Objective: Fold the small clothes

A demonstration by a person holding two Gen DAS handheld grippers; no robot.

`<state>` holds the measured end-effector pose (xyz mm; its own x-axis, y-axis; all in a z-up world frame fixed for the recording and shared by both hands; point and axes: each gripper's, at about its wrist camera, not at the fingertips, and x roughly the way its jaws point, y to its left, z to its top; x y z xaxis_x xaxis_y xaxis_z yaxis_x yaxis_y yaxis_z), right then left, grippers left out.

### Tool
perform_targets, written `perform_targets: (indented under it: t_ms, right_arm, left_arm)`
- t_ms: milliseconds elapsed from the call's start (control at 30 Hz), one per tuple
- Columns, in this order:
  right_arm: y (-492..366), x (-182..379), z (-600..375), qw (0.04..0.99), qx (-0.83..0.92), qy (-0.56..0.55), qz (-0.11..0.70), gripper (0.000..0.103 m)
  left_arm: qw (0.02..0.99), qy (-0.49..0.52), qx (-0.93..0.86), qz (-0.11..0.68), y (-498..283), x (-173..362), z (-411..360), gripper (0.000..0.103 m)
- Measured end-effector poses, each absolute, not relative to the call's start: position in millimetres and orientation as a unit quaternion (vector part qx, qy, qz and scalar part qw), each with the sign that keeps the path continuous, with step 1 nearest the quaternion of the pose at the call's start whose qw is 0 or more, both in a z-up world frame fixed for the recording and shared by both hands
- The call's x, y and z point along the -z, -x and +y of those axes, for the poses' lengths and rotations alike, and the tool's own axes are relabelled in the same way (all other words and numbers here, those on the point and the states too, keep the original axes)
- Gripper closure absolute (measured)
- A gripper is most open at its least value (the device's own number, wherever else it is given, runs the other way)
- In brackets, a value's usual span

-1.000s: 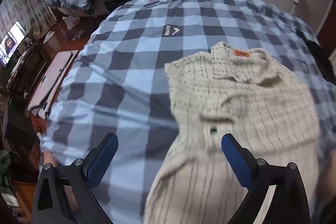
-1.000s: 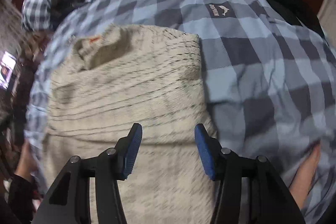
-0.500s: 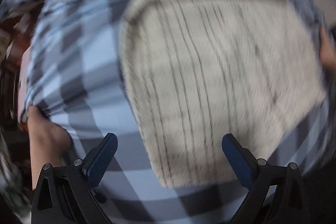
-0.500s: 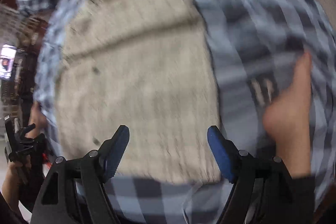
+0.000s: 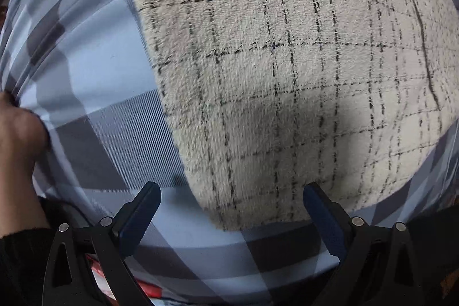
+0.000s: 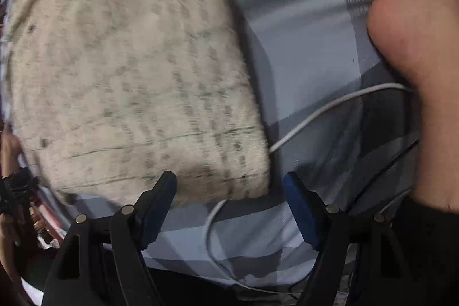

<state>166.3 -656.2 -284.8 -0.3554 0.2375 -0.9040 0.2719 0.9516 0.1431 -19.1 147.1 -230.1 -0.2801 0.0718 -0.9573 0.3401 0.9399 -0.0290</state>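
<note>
Fleece garment: cream fleece with a thin dark check, the garment (image 5: 287,70) lay flat on the bed (image 5: 94,93), which wore a blue-and-grey checked cover.
Garment's place: it filled most of both wrist views, with its near hem running crosswise just ahead of both tongs.
Left tongs: the left tongs (image 5: 229,217) stood wide apart with nothing between the pads; the hem's left-hand corner sat just beyond the gap, slightly toward the right pad.
Right tongs: the right tongs (image 6: 229,205) were also spread and gripped nothing; the hem's right-hand corner lay just past the gap, nearer the left pad.
Key relation: each corner of the near hem lay ahead of its own tongs, so neither hand was clearly nearer, and the garment's long axis ran away from the tongs toward the far side of the bed.
Coming move, as a judgement: both tongs probably needed to close on the two hem corners together, then carry the hem away along that long axis.
Hazard: a white cable (image 6: 315,116) lay on the cover beside the right corner and passed between the right pads, so it might get pinched along with the cloth.
Bare hands: one hand (image 5: 17,139) pressed the cover at the left edge, and another (image 6: 418,53) rested on the bed at the right.
</note>
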Motion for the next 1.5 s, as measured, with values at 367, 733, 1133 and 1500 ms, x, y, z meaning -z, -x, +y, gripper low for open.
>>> perform_targets:
  t_ms: [367,733,1133,1500]
  right_arm:
    - [-186,291,-657,0.573,-0.037,-0.157,0.803,0.095]
    - [-235,158,-668,0.667,-0.214,-0.313,0.641,0.098]
    - [-221,292,-713,0.608,-0.024,-0.213,0.764,0.098]
    - [-261,302,-656,0.659,-0.027,0.015,0.752,0.023]
  left_arm:
    - [0.604,-0.099,0.131,0.78,-1,218,119,0.086]
    - [0.694,0.081,0.268,0.663,-41,62,121,0.095]
    - [0.611,-0.053,0.107,0.783,-30,177,156,0.095]
    - [0.627,-0.076,0.11,0.767,-46,182,139,0.093]
